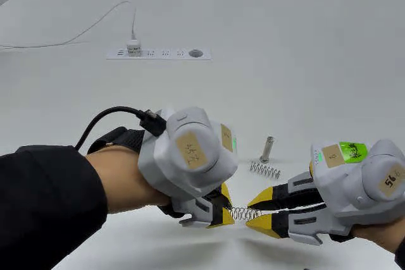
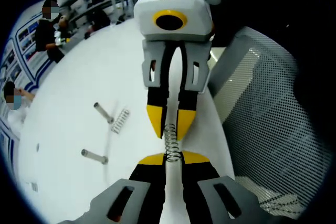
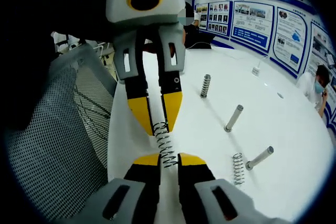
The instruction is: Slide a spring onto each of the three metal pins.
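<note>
A short coil spring is stretched level between my two grippers just above the white table. My left gripper is shut on its left end, and my right gripper pinches the other end between its yellow tips. From the left gripper view the spring runs from my own jaws up into the right gripper's tips. The right gripper view shows the spring the same way. Beyond lie a bare metal pin, a second pin beside a loose spring, and a coil-covered pin.
One pin and the loose spring lie just behind the grippers on the table. A power strip with a plugged cable sits at the far middle. People stand at the far edge and beside the table.
</note>
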Motion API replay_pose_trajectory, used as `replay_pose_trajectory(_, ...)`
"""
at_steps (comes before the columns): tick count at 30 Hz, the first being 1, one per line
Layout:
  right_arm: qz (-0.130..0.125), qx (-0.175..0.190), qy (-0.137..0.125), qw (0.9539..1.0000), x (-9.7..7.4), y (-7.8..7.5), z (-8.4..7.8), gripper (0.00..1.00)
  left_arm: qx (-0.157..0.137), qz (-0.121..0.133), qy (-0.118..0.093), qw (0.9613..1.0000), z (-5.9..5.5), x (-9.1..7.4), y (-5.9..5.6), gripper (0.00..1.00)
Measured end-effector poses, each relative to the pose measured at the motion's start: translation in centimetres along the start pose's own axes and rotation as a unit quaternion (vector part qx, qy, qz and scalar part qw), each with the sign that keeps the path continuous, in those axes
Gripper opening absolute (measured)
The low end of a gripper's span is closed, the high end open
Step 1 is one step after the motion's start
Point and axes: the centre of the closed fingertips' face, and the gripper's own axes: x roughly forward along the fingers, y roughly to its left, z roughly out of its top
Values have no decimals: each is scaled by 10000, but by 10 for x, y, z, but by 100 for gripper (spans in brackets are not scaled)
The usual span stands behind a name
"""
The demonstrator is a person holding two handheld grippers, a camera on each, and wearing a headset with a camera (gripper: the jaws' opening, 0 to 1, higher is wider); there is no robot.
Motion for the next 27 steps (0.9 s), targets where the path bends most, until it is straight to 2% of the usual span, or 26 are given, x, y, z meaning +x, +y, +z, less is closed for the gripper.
replay_pose_trajectory(5, -13, 12, 10, 10000, 1, 0, -1, 14, -90, 9, -106, 9999, 5, -3, 1, 10)
replay_pose_trajectory(15, -27, 144, -2, 9999, 2, -1, -1, 13, -251, 23, -468, 9986, 22, -7, 3, 10)
replay_pose_trajectory(27, 5, 236, -113, 9997, 4, 0, 6, 13, -339, 59, -893, 9954, 42, -11, 5, 10)
